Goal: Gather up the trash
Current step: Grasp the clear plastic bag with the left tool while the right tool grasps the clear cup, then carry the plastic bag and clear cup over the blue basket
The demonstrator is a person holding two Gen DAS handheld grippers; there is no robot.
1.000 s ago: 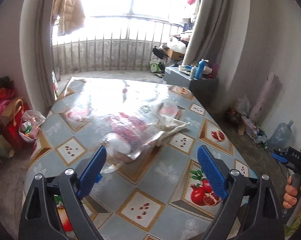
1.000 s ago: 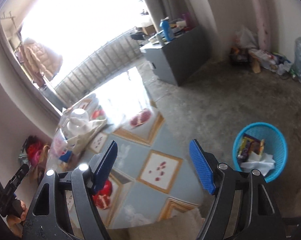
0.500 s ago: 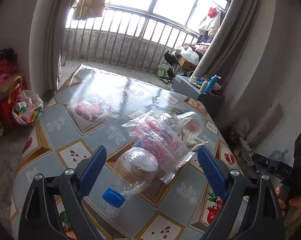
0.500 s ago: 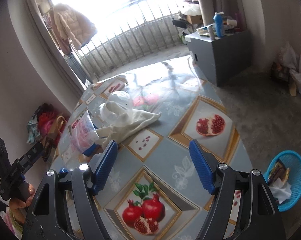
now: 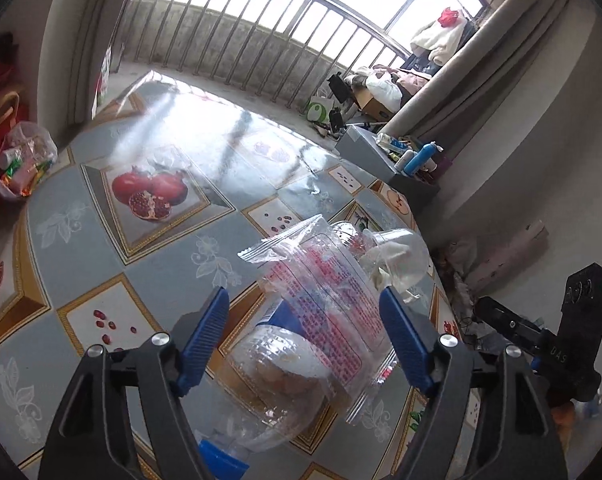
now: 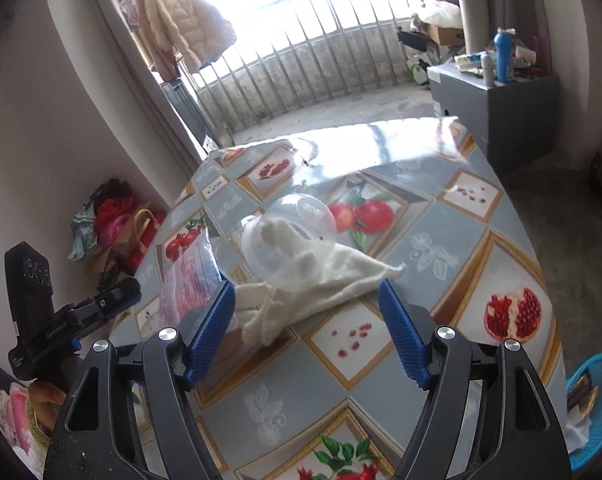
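Lying between the closing but not yet touching fingers of the left gripper [image 5: 303, 338], the plastic bottle [image 5: 277, 380] under its printed wrapper [image 5: 321, 300] was pointed lengthwise back toward them, while the right gripper [image 6: 307, 322], spread wide and empty, was held just short of the white cloth [image 6: 321, 280] on the bench [image 6: 441, 248].

Wrapper [image 5: 321, 300], bottle [image 5: 277, 380] fill left tongs [image 5: 305, 344] gap.

Wrapper [image 5: 325, 300] on bottle [image 5: 273, 376]; cup [image 6: 289, 236] on cloth [image 6: 325, 284].
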